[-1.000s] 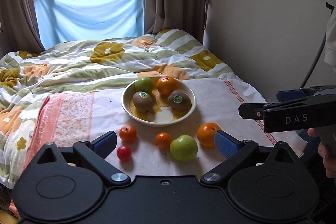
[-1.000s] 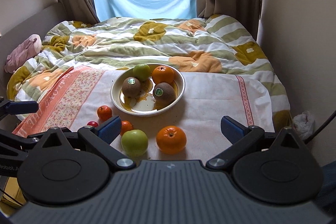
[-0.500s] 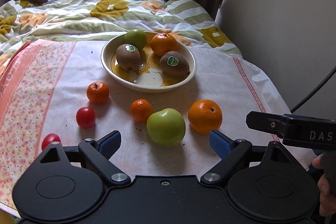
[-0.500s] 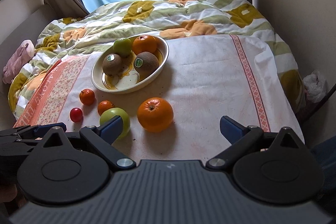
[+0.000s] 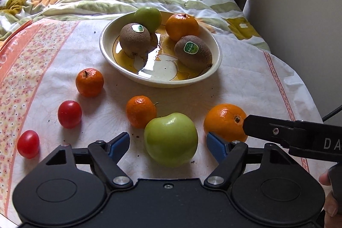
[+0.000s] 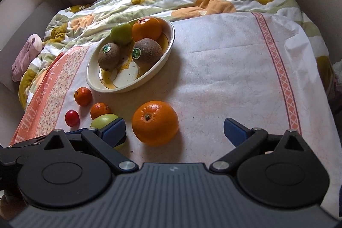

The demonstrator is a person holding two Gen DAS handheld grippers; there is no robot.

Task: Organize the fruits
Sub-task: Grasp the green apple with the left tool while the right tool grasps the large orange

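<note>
Left claw (image 5: 168, 143) stood open, its jaws just closing in, green apple (image 5: 171, 139) between the blue pads, untouched. Right claw (image 6: 174, 128) stood open around the large orange (image 6: 155, 122) on the cloth-covered surface (image 6: 235, 69). Bowl (image 5: 214, 66) held two kiwis, an orange, a green fruit.

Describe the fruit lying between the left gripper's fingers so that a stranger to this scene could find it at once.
Start at the cream bowl on the white cloth. Nearer the camera lies loose fruit. The green apple is the only green piece outside the bowl, bigger than the small orange touching it.
</note>
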